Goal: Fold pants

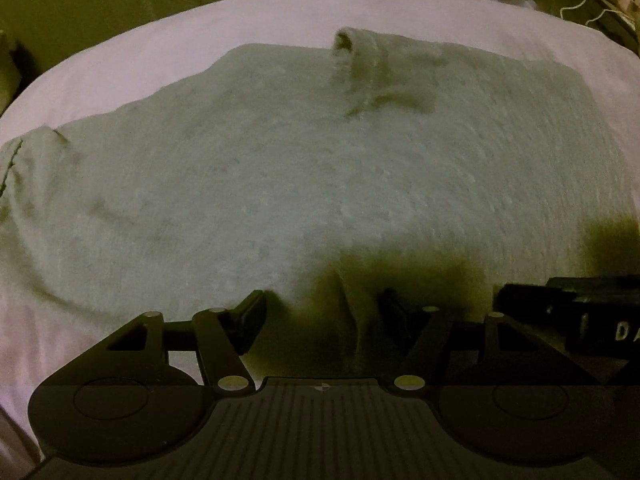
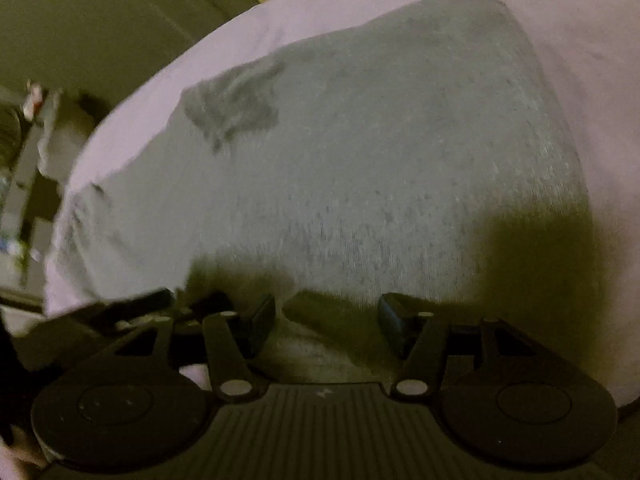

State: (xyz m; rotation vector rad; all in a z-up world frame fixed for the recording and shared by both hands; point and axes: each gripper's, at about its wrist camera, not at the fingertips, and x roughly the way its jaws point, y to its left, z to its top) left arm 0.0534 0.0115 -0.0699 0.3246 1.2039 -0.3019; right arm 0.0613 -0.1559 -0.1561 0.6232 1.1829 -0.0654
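Grey pants (image 1: 320,168) lie flat on pale sheet (image 1: 120,64), already folded to broad slab, small flap up at far edge. Left gripper (image 1: 320,316) jaws apart, empty, over near edge. Right gripper (image 2: 326,320) likewise spread, gripping nothing. Judgement: further fold likely left.

The left gripper (image 1: 322,318) is showing a matte black body with a ribbed centre plate, 2 round discs at its sides, and linkage arms carrying pale rivets. The right gripper (image 2: 328,322) is looking the same; its fingers (image 2: 394,320) are wearing dark, bluish-tinged pads.
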